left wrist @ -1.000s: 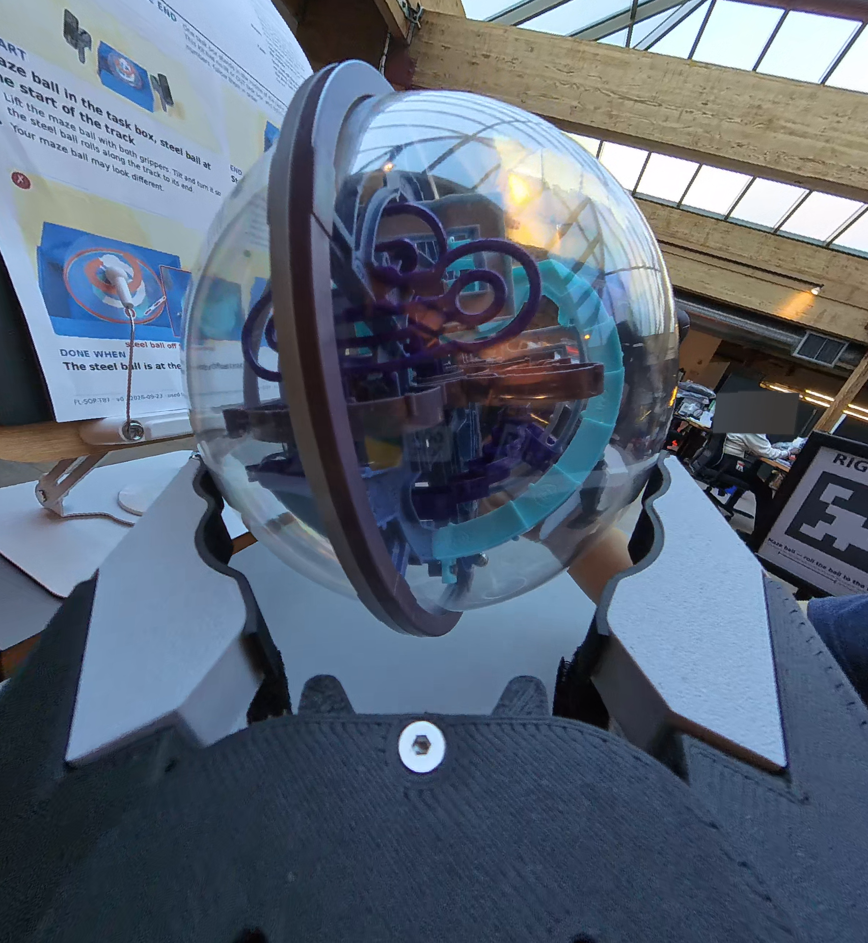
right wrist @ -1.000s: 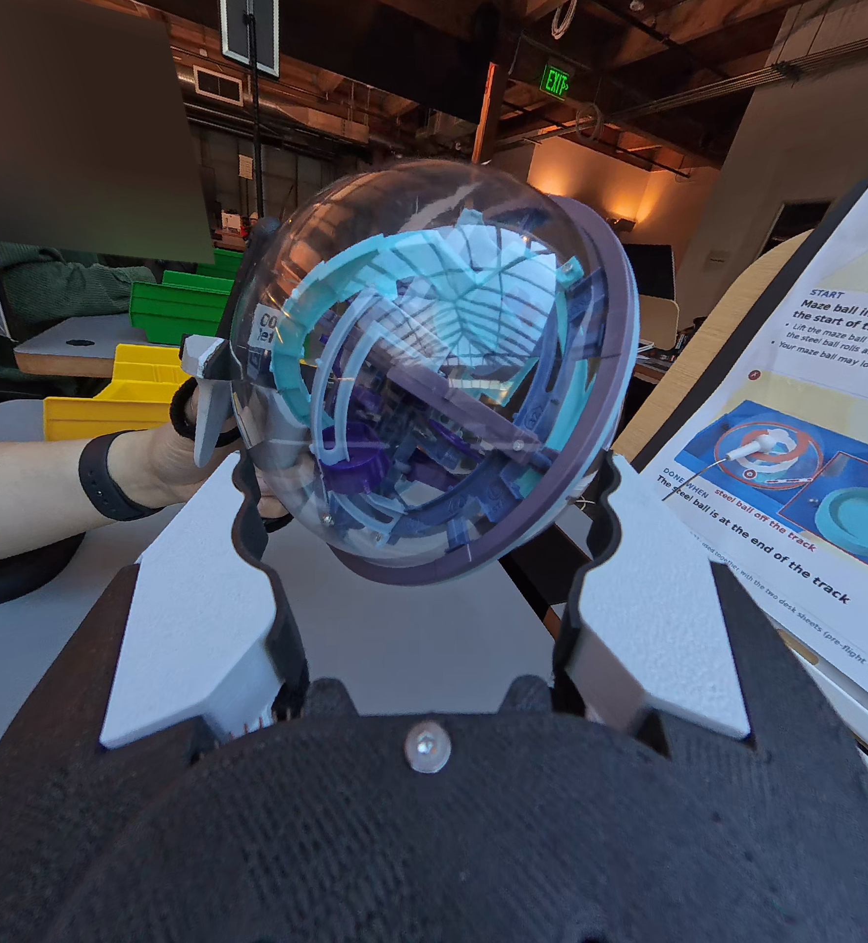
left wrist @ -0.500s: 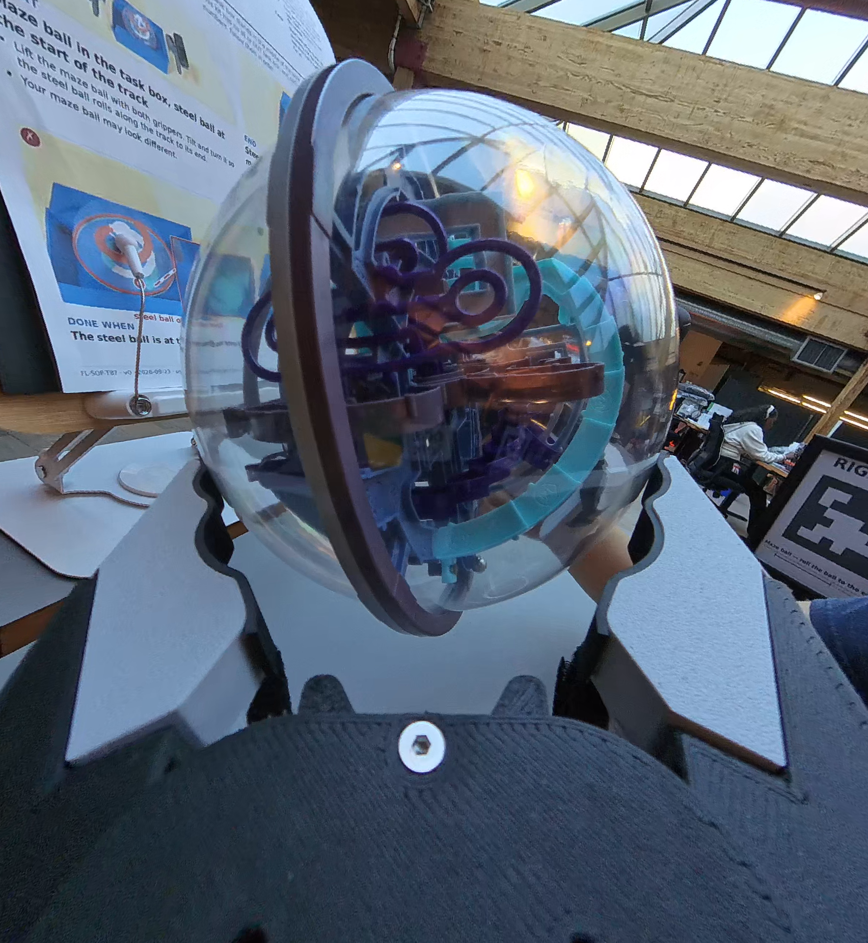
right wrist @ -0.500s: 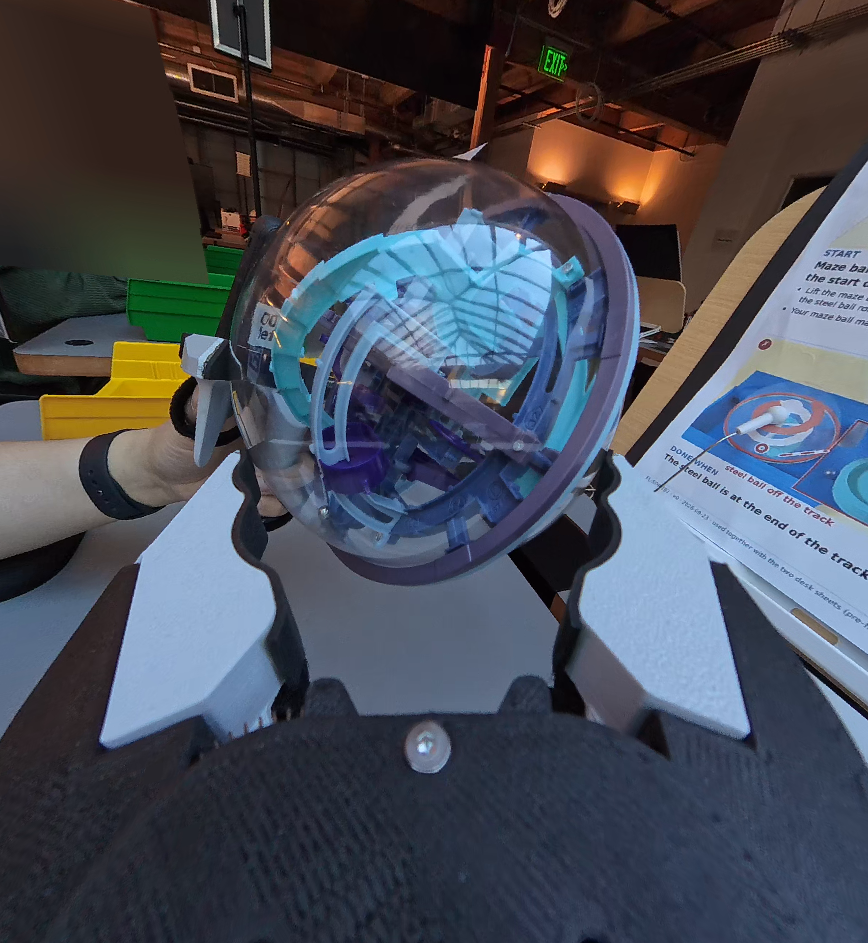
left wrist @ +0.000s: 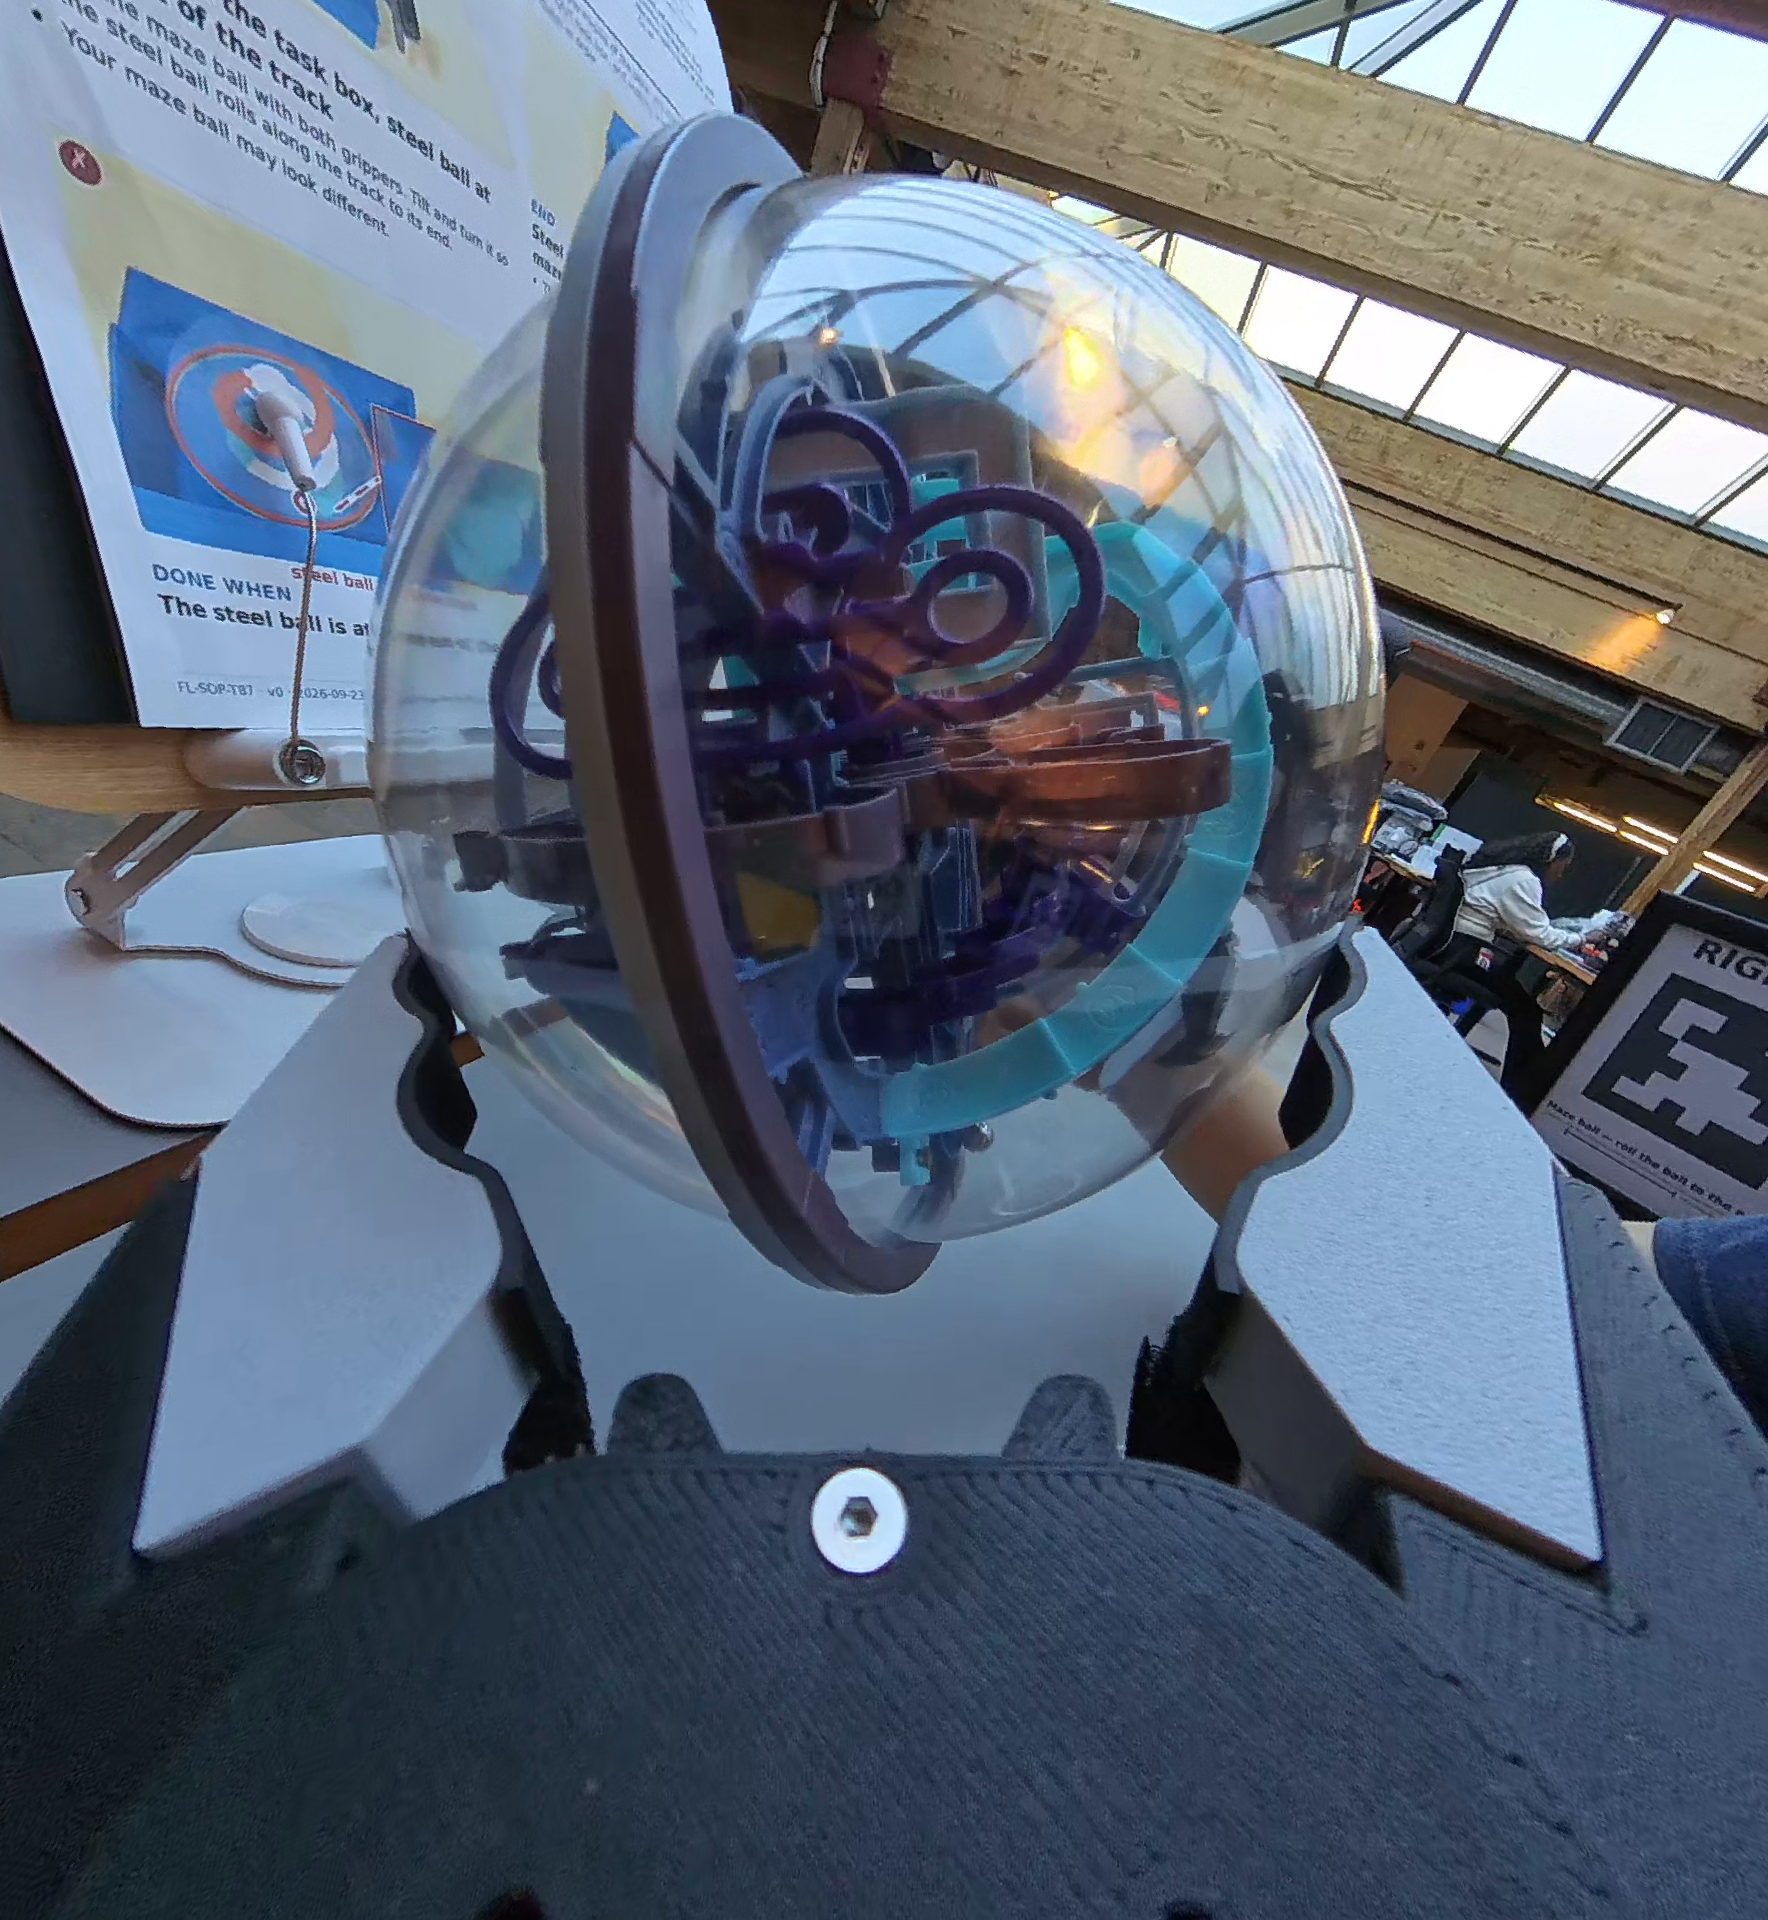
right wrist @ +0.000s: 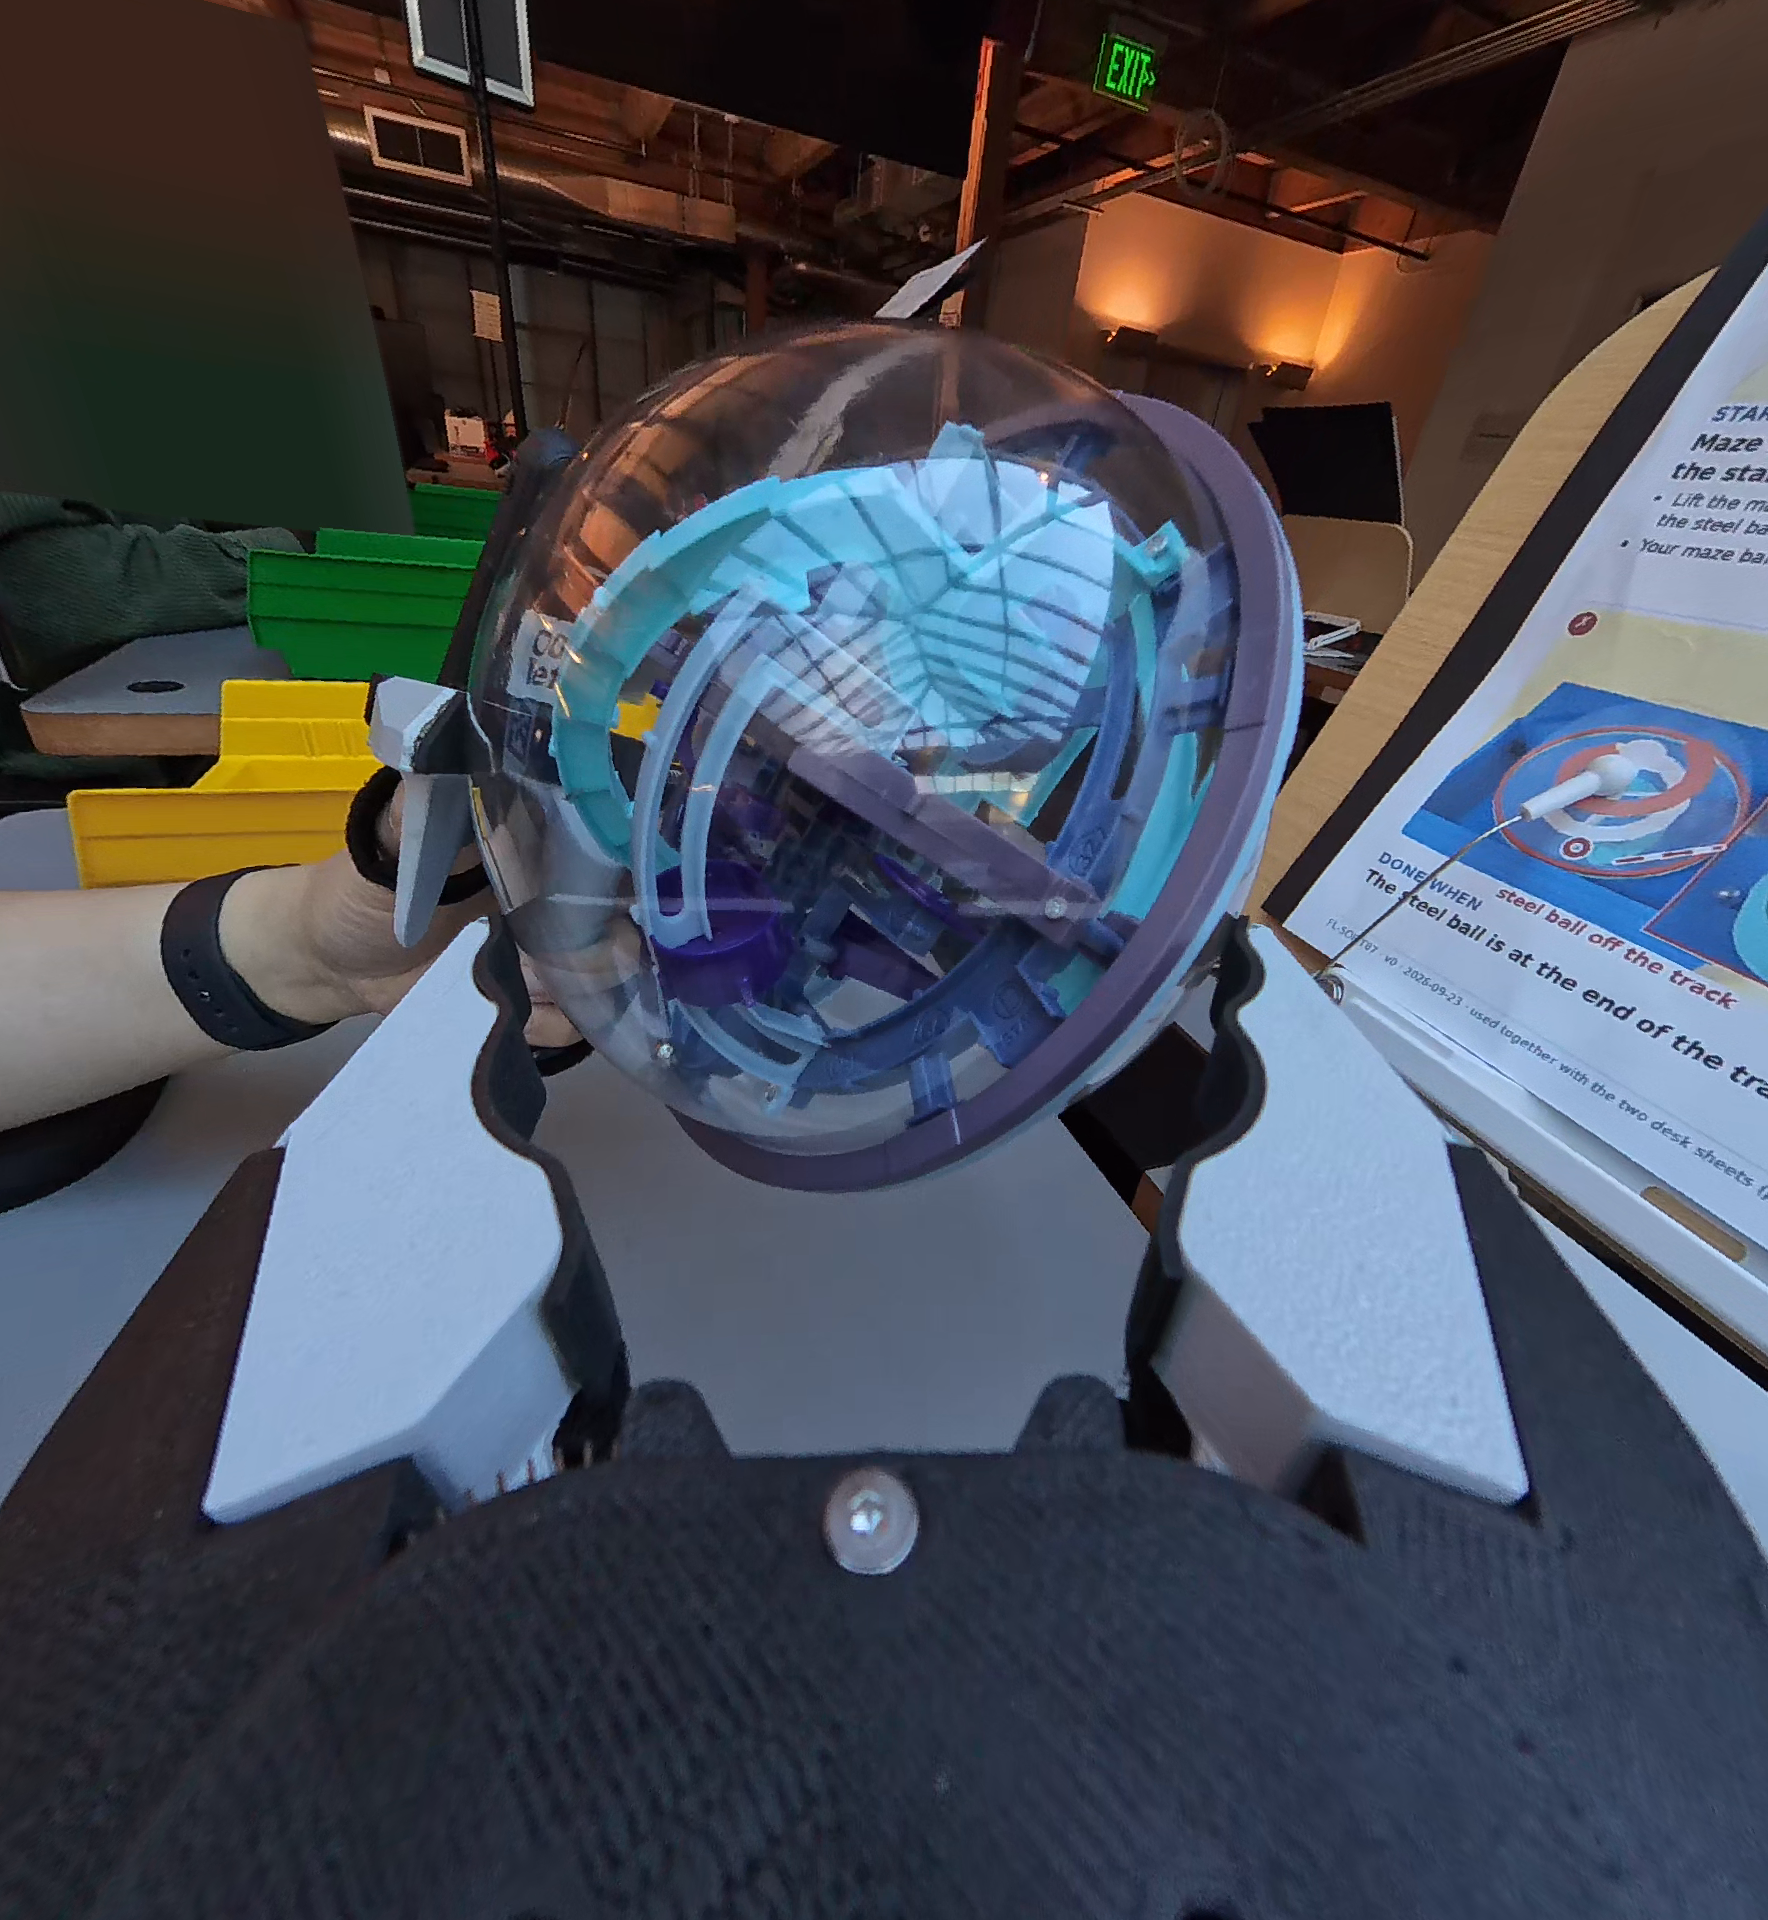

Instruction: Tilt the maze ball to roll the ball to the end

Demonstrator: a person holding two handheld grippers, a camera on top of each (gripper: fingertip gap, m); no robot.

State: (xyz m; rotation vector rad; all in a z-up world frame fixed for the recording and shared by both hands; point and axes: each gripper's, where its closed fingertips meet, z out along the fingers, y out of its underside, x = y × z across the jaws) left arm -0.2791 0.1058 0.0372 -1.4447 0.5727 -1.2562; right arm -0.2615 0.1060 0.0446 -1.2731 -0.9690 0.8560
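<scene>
Tongs first: left tongs [left wrist: 875, 1049] and right tongs [right wrist: 864, 1029] each stand spread wide against opposite sides of the maze ball [left wrist: 859, 717], pressing it between them above the table [right wrist: 838, 1278]. Dark equator ring sits steeply tilted. Small steel ball [left wrist: 982, 1136] appears low beside the teal track [left wrist: 1140, 997]. Judged mid-tilt; next move calls for slow, matched rotation. Instruction sheet [left wrist: 267, 312] stands behind.
</scene>
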